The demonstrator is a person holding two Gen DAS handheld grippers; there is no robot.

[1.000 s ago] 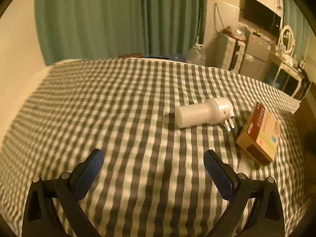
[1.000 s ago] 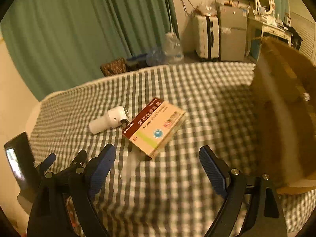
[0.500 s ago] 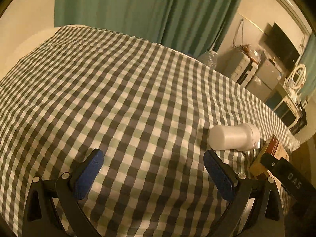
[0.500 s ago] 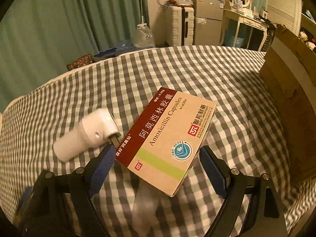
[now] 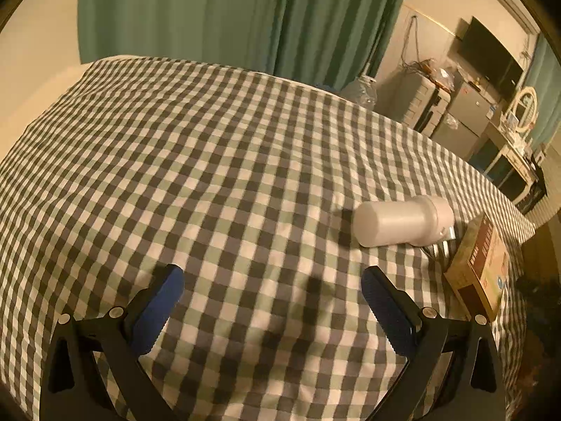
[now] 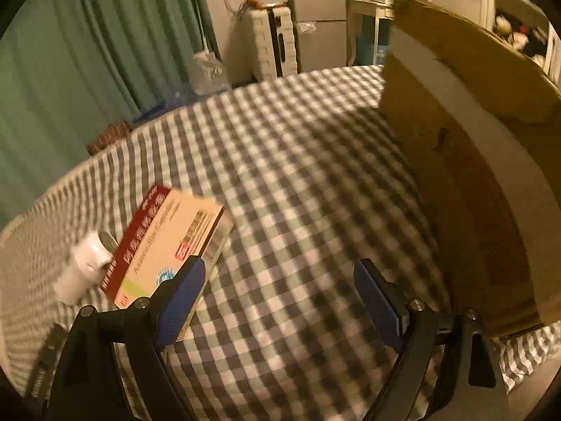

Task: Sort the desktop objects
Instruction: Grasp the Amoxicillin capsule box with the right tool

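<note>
Motion blur softens most of the right wrist view, so the print on the medicine box [image 6: 168, 242] is hard to read there, and the white plug-in device [image 6: 82, 266] beside it is only a pale smear. A dark strip at the lower left edge of that view cannot be identified. In the left wrist view the same box [image 5: 478, 270] is seen edge-on near the right border, and the two metal prongs [image 5: 442, 251] of the device are partly hidden between device and box.

A checked cloth [image 5: 210, 161] in grey, white and pale green covers the whole surface. Behind it hang green curtains [image 5: 224, 14]. Further right stand a white suitcase [image 6: 271, 45], a grey small fridge [image 6: 317, 38] and a dark screen [image 5: 491, 58] on the wall. A tall cardboard box [image 6: 466, 161] stands on the cloth at the right of the right wrist view, its far side cut off.

The left gripper [image 5: 271, 307] is wide open above bare cloth with nothing between its blue pads; the white device [image 5: 399, 221] lies on its side ahead and to the right, apart from it. The right gripper [image 6: 277, 298] is also wide open and empty. The medicine box lies just left of its left finger [image 6: 180, 296], which overlaps the box corner; I cannot tell if they touch.
</note>
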